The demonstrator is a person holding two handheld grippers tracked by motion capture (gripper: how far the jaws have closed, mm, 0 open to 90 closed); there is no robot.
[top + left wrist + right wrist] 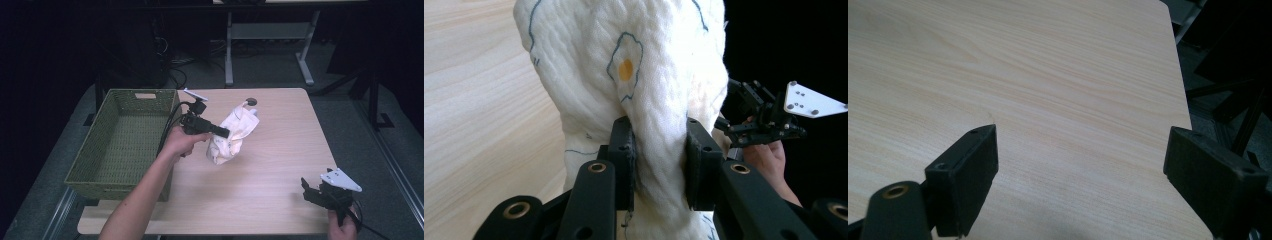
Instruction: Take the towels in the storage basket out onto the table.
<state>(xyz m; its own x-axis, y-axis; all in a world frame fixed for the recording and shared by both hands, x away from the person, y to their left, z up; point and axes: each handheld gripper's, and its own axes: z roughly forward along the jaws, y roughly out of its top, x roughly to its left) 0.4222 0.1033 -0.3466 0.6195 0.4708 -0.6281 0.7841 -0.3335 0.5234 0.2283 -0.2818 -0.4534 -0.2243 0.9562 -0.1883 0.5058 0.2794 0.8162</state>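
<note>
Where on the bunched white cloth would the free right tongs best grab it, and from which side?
Probably the raised upper fold of the white cloth, approached from its right. The left tongs already pinch its left middle, while the right tongs wait open on that open side of the table.

**Colours & patterns**

Cloth (233, 134): cream-white, quilted/crinkly texture, w/ thin dark-blue outline drawings; one outline in the upper centre of the left gripper view encloses a mustard-yellow dot, fried-egg style.

Left gripper (658, 160): matte black jaws & pads, brass-coloured rivet rings at the lower edge of its own view.

Right gripper (1080, 172): black too, w/ a pale grey-white plate on top, seen at lower right of the high view; same brass ring lower left in its own view.

Basket (115, 172): olive-green weave, tan label on the far rim, left of frame.

Table (270, 190): light beige wood grain, fine streaks.

Floor (350, 115): dark grey.
</note>
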